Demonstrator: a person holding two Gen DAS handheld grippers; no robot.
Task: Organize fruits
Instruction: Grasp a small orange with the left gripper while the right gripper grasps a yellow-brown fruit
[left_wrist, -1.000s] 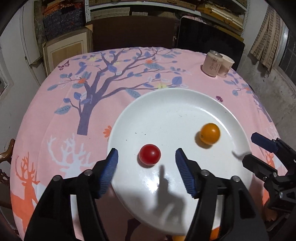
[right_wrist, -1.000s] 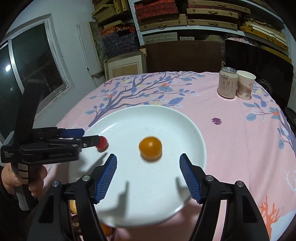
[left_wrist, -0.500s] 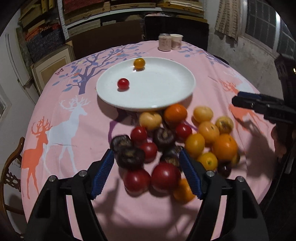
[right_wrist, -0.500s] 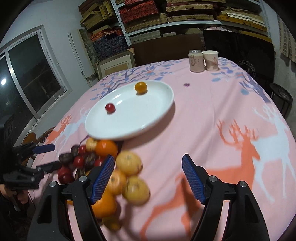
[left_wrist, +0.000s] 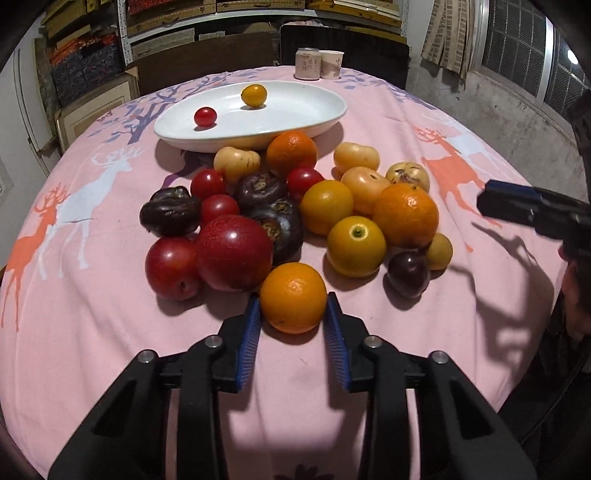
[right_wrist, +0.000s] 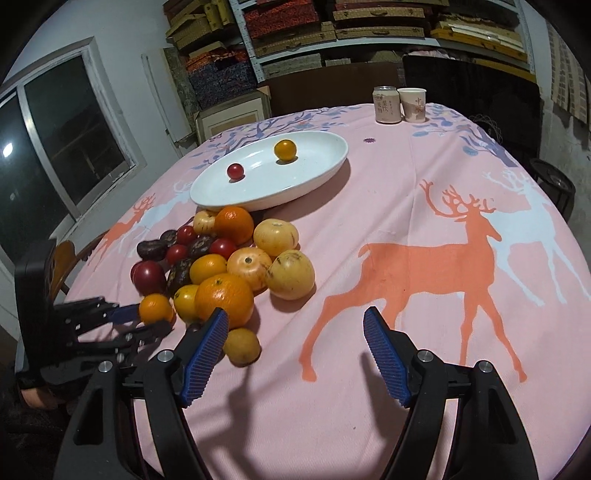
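- Left gripper (left_wrist: 293, 314) clamped down on a small orange (left_wrist: 293, 297) at the near edge of the fruit pile, blue pads (left_wrist: 248, 338) snug against both sides; jaws just closed in on it.
- Same grab visible from the right wrist view, off at the left edge: left gripper (right_wrist: 147, 320) with that orange (right_wrist: 156, 308) between the tips.
- Orange sitting on the pink tablecloth (left_wrist: 92, 332), touching a big red fruit (left_wrist: 234, 252) just behind it.
- Right gripper (right_wrist: 295, 334) spread wide, nothing between the pads, hovering over bare cloth beside an orange deer print (right_wrist: 424, 266).
- Left pad of the right gripper just beside a small yellow-brown fruit (right_wrist: 242, 347) and a large orange (right_wrist: 224, 303), not clearly touching either.
- Rest of the pile (left_wrist: 288, 206) bunched mid-table: red ones and dark purple ones on the left, oranges and pale yellow ones on the right.
- White plate (left_wrist: 314, 110) right behind the pile, almost touching the nearest fruits.
- Only two things on the plate: a small red tomato (left_wrist: 205, 116) and a small orange-yellow one (left_wrist: 254, 95), apart from each other.
- Way at the far edge of the table, a can (right_wrist: 388, 104) and a paper cup (right_wrist: 413, 105) side by side.
- Shelves of stacked boxes (right_wrist: 295, 29) along the back wall.
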